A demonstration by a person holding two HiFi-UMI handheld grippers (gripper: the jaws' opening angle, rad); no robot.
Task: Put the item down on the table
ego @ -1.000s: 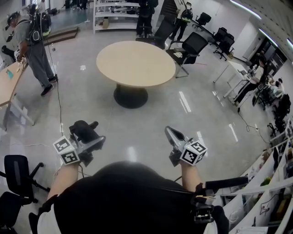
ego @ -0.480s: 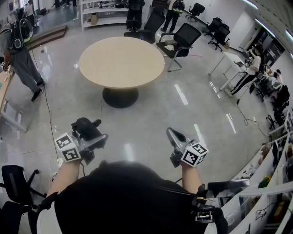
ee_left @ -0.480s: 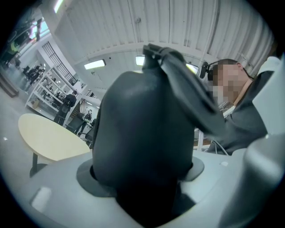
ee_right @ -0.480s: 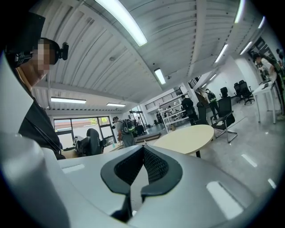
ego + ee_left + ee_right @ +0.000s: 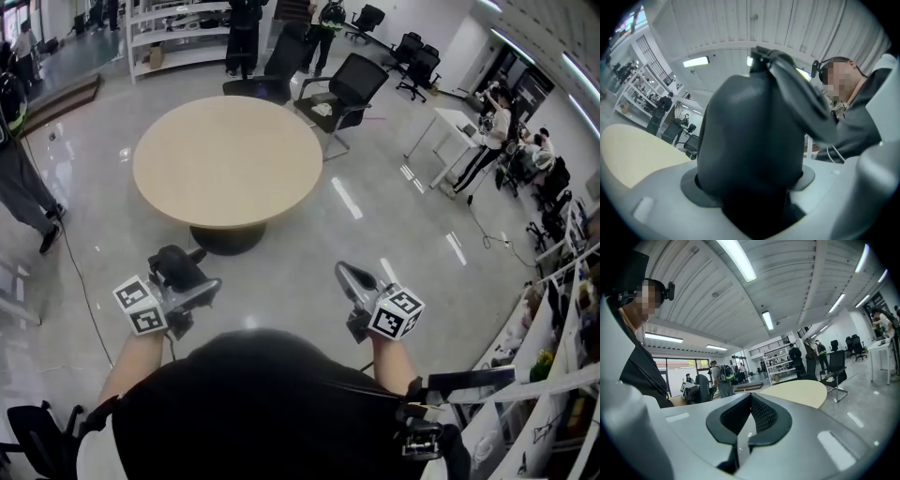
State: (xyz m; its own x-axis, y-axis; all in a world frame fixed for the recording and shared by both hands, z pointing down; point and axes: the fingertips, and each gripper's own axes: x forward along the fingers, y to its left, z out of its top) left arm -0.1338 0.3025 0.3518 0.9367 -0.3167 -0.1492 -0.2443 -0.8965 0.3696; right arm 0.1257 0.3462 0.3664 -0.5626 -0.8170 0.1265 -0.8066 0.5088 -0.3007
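Note:
My left gripper (image 5: 180, 281) is held low in front of the person's body and is shut on a dark, rounded, bulky item (image 5: 174, 265). In the left gripper view that black item (image 5: 750, 140) fills the space between the jaws and hides most of the scene. My right gripper (image 5: 345, 277) points forward with its jaws closed together and nothing between them; the right gripper view shows the same gripper (image 5: 749, 423). The round beige table (image 5: 225, 159) stands ahead on a dark pedestal, well apart from both grippers, with a bare top.
Black office chairs (image 5: 342, 89) stand behind the table. A person's legs (image 5: 21, 183) are at the left edge. White shelving (image 5: 178, 28) lines the back. A desk with people (image 5: 469, 131) is at the right. Glossy floor lies between me and the table.
The view has moved closer to the round table, which now sits further left and lower in the picture. Both grippers keep their pose, and the left still holds the dark item.

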